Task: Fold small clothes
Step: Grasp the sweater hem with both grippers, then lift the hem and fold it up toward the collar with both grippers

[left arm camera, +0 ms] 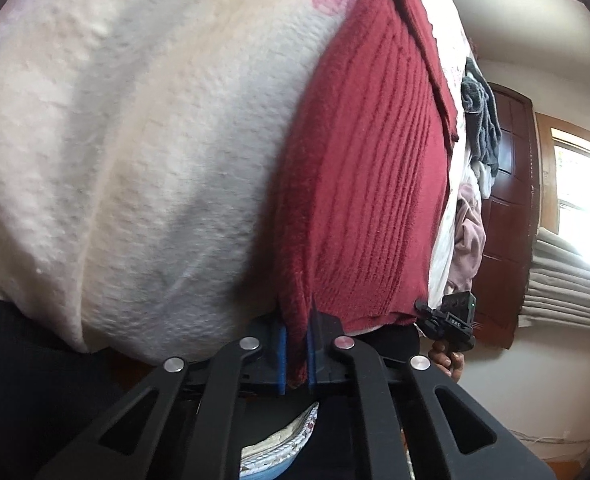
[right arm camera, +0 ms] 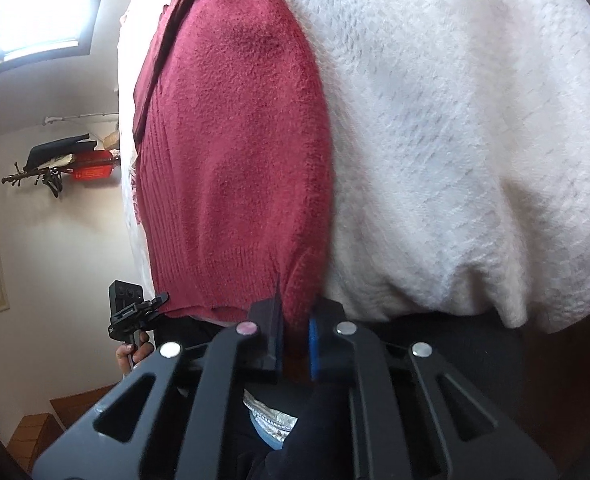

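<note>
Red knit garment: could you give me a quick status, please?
Left gripper and right gripper shut on red knit garment, on white blanket. Nothing in the way.

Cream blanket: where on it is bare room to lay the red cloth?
The cream blanket is bare beside the red cloth, on the side away from the clothes pile. That far edge is crowded.

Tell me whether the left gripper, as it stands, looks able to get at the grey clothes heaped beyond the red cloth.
Probably not: the left gripper is shut on the red cloth, and that cloth lies between it and the grey clothes.
</note>
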`<action>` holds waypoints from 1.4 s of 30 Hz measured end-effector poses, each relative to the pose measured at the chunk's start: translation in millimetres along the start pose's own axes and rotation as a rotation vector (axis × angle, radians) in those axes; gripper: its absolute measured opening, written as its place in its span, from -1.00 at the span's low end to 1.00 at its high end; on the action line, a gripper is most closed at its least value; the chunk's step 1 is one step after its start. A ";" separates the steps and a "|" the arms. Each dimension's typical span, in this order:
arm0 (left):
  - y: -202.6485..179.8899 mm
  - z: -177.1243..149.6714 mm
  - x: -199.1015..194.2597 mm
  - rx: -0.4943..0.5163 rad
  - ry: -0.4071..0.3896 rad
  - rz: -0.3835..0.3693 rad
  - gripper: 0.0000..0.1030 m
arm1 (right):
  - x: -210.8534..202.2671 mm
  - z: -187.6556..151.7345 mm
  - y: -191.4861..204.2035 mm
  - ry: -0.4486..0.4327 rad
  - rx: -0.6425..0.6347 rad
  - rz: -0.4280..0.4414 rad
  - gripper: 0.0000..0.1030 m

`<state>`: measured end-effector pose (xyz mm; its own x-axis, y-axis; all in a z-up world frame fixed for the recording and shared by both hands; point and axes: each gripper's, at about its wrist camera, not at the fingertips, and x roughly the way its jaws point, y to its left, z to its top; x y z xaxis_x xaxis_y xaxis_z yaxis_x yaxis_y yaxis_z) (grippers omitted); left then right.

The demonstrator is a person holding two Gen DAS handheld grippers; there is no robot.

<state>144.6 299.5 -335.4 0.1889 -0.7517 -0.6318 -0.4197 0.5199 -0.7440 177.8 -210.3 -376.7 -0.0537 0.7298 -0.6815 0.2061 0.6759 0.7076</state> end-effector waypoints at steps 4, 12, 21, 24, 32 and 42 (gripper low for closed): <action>-4.3 -1.9 -8.9 -0.003 -0.023 -0.033 -0.89 | -5.4 -3.5 5.7 -0.023 -0.002 0.020 -0.89; -47.2 -10.8 -54.5 0.060 -0.113 -0.194 -0.90 | -43.1 -11.5 30.9 -0.098 -0.044 0.111 -0.90; -101.5 3.9 -93.8 0.108 -0.186 -0.322 -0.90 | -87.4 3.7 75.3 -0.172 -0.092 0.239 -0.90; -117.3 21.0 -103.8 0.104 -0.207 -0.357 -0.90 | -99.4 20.0 93.0 -0.193 -0.110 0.260 -0.90; -142.5 90.1 -99.0 0.050 -0.238 -0.372 -0.90 | -102.9 89.5 133.1 -0.211 -0.121 0.252 -0.90; -147.4 215.9 -65.8 -0.020 -0.245 -0.279 -0.90 | -68.1 209.9 135.4 -0.217 -0.028 0.188 -0.90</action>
<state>385.8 360.0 -231.1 0.5046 -0.7424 -0.4407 -0.3393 0.2988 -0.8919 414.4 -190.0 -273.7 0.1942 0.8057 -0.5596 0.1654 0.5354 0.8282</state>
